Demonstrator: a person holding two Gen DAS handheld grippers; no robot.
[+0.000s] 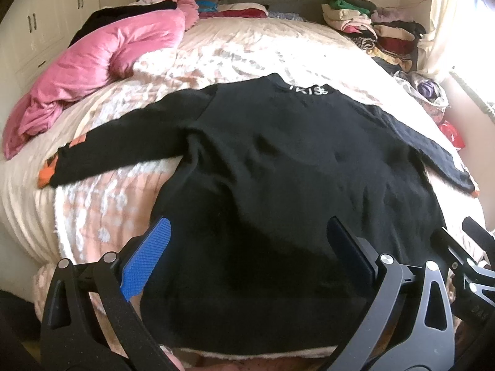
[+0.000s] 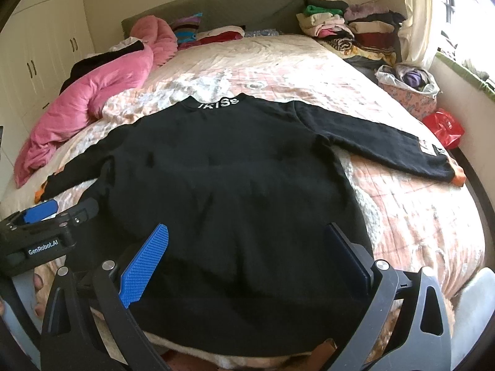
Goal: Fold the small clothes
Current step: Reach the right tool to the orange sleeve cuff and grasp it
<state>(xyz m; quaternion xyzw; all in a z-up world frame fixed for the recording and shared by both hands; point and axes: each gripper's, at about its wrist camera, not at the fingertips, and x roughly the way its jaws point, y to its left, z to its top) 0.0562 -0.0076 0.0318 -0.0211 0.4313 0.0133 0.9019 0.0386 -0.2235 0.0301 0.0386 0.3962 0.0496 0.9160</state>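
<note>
Sweater (image 1: 278, 160), black, lies flat between my two wide-open grippers, left gripper (image 1: 247, 247) and right gripper (image 2: 247, 247), on a peach quilted bed (image 2: 402, 216). Pink blanket (image 1: 92, 61) left, folded clothes pile (image 2: 355, 27) by the window.

Black sweater (image 1: 278, 160) lay flat on bed (image 1: 235, 49), sleeves spread.
Left gripper (image 1: 247, 247) stood wide open above hem at 6 o'clock; pink quilt (image 1: 102, 58) at 10 o'clock.
</note>
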